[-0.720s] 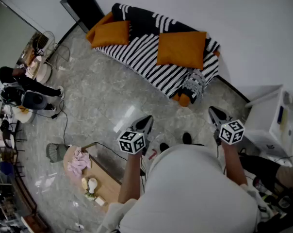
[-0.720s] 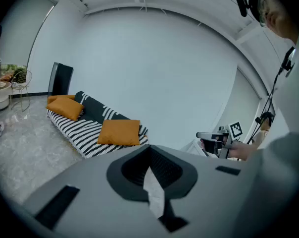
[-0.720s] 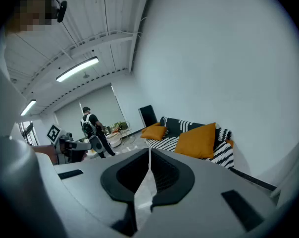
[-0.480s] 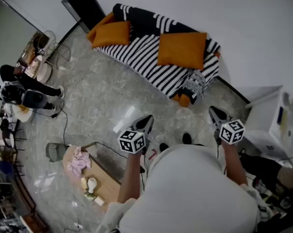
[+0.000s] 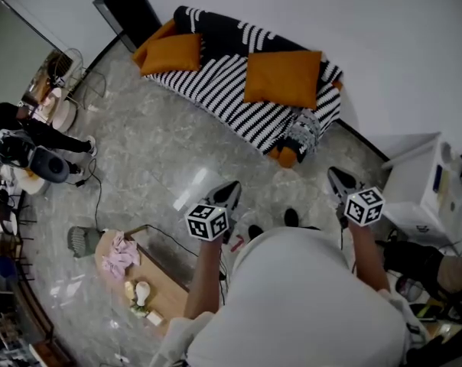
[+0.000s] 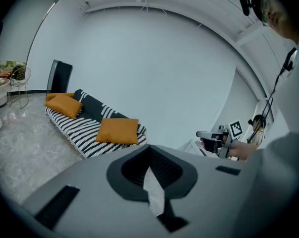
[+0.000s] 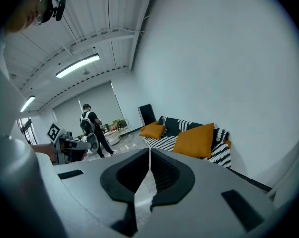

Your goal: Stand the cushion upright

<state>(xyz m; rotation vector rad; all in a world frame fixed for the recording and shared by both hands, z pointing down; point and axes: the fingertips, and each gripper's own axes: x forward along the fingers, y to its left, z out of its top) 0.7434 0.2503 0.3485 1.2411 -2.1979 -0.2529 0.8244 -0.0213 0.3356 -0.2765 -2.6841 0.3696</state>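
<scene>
A black-and-white striped sofa (image 5: pixel 223 90) stands against the far wall. An orange cushion (image 5: pixel 283 77) leans upright against its backrest at the right end; it also shows as the orange cushion (image 6: pixel 118 131) and the orange cushion (image 7: pixel 195 140). A second orange cushion (image 5: pixel 171 53) lies flat at the left end. My left gripper (image 5: pixel 229 193) and right gripper (image 5: pixel 338 180) are held side by side well short of the sofa, both shut and empty. In the left gripper view the jaws (image 6: pixel 150 158) meet; in the right gripper view the jaws (image 7: pixel 149 163) meet.
A patterned throw (image 5: pixel 304 132) hangs off the sofa's right end. A low wooden table (image 5: pixel 139 277) with small items sits at my left, a white cabinet (image 5: pixel 422 193) at my right. A person (image 5: pixel 28 132) stands far left near a round table. A black panel (image 5: pixel 128 6) leans by the wall.
The view has shifted slightly; the sofa sits a little left and up in frame. Both grippers hold their places and stay shut.
</scene>
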